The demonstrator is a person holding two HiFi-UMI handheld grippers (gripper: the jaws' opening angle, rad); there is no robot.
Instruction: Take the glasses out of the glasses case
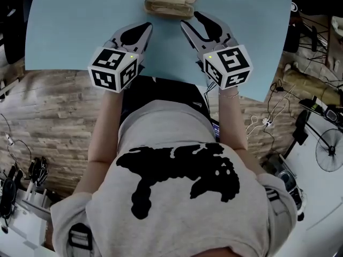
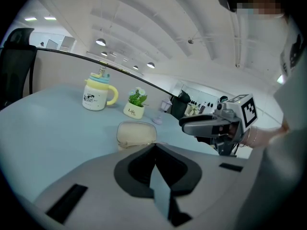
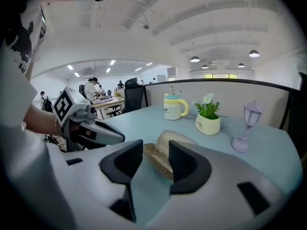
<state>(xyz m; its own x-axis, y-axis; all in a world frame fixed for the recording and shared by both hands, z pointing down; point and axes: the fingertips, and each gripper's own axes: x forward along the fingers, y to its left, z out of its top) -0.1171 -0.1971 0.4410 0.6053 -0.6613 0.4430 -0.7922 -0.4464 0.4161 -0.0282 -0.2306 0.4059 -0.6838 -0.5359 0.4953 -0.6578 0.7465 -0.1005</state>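
Blue tabletop (image 1: 69, 31) lies bare from its near edge to my left gripper (image 1: 148, 25), pinched together and empty, and right gripper (image 1: 189, 18), half apart, just short of the open beige glasses case (image 1: 170, 1), well in from that edge, its contents unclear to me.
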